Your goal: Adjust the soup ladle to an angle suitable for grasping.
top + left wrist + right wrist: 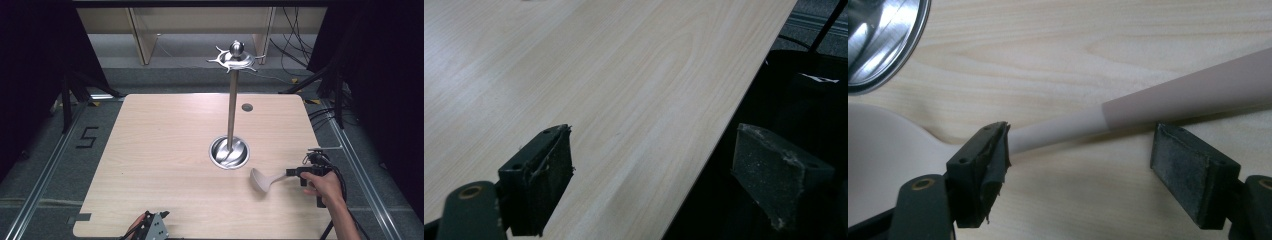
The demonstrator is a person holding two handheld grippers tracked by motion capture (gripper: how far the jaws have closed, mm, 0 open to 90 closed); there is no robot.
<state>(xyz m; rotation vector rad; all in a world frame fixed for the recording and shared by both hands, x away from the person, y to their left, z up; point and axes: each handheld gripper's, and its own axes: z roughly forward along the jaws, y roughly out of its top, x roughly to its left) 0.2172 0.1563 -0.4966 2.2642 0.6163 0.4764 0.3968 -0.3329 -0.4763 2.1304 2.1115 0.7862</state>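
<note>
**Light wood table with a stand and a ladle on it**

The table (165, 150) has a pale wood-grain top with rounded corners. A small grey round cap (247, 107) sits in the top toward 1 o'clock. Just to the 3 o'clock side of the centre stands a metal stand (231, 100), its round shiny base (229, 152) flat on the wood. Near the base, toward 4 o'clock, a pale ladle (263, 179) lies on the table, bowl nearest the base.
</note>
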